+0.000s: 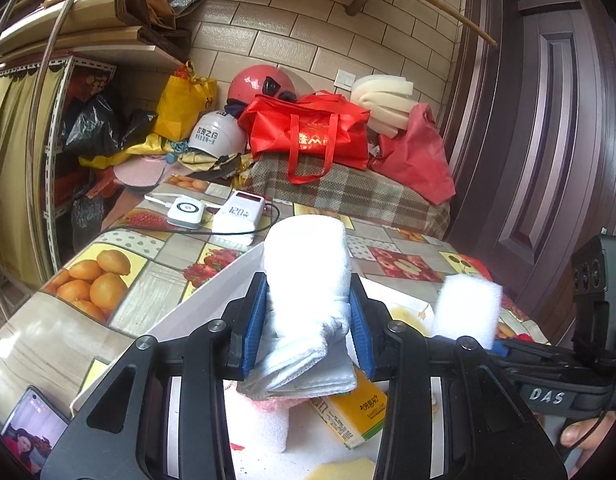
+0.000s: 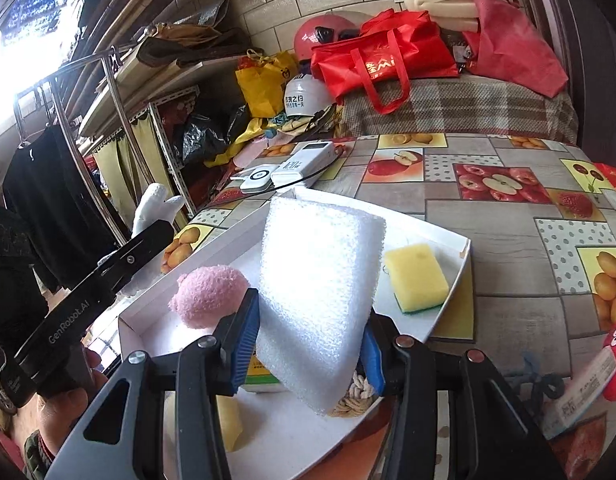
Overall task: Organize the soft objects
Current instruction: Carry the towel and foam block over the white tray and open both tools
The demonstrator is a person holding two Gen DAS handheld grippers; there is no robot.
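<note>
In the left wrist view, the left gripper (image 1: pixel 306 320) pinches a folded white towel (image 1: pixel 308 280) between its blue pads; the towel hides most of the white tray (image 1: pixel 212 300) below it, and the right gripper (image 1: pixel 492 346) appears only partly at the right edge, carrying a blurred white foam block (image 1: pixel 468 304). In the right wrist view, the right gripper (image 2: pixel 304 344) squeezes this foam block (image 2: pixel 320 292) over the tray (image 2: pixel 460 264); a pink plush ball (image 2: pixel 208 296) lies left of its fingers and a yellow sponge (image 2: pixel 416 278) to the right, while a yellow box (image 2: pixel 260 376) and something braided beneath are mostly covered.
</note>
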